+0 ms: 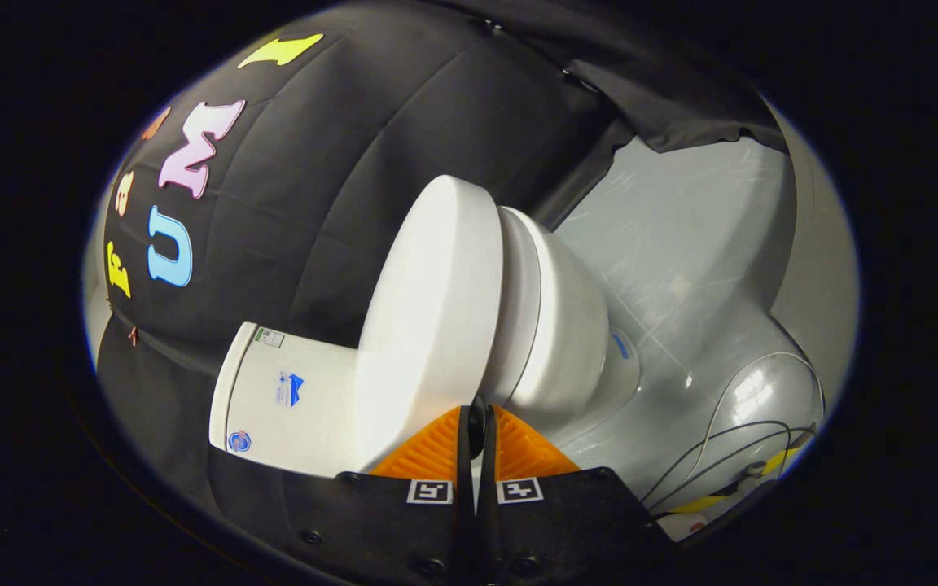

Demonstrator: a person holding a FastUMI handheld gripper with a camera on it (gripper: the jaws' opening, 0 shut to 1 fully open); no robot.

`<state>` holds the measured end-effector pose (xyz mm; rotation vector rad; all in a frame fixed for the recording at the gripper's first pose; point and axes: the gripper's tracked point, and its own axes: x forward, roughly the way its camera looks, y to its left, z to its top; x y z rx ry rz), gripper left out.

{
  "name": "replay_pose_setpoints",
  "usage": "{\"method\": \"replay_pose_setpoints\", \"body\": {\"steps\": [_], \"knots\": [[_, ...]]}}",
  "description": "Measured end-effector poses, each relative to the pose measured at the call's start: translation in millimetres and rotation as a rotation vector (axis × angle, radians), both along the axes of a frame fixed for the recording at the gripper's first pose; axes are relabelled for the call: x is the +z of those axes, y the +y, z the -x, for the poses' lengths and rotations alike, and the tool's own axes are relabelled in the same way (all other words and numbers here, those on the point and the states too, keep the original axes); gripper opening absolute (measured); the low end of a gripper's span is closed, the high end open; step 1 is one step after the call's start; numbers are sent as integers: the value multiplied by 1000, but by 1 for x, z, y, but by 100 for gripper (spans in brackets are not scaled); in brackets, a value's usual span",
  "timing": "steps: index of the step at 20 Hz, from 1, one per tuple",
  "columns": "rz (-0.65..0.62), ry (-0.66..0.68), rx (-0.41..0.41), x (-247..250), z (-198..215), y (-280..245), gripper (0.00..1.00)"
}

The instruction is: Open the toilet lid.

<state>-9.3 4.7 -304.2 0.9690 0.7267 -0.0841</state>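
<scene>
Just ahead of the fingertips, the toilet lid (436, 301) lies down on the bowl (558, 325), w/ the tank (282, 399) beyond; the view is rolled sideways; gripper (477, 419) clenched on nothing, tips at the lid's front edge, prob. to nudge it up; lid not yet raised.

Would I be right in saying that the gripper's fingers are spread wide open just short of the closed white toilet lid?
Not quite: the gripper view shows the gripper's fingers closed together, with barely a slit between them, not spread wide. The rest holds: they sit just short of the closed white toilet lid.
</scene>
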Motion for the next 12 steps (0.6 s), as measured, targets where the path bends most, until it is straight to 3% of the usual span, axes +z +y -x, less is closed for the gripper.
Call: {"method": "replay_pose_setpoints", "body": {"steps": [12], "knots": [[128, -8, 8, 58, -7, 13, 5]]}}
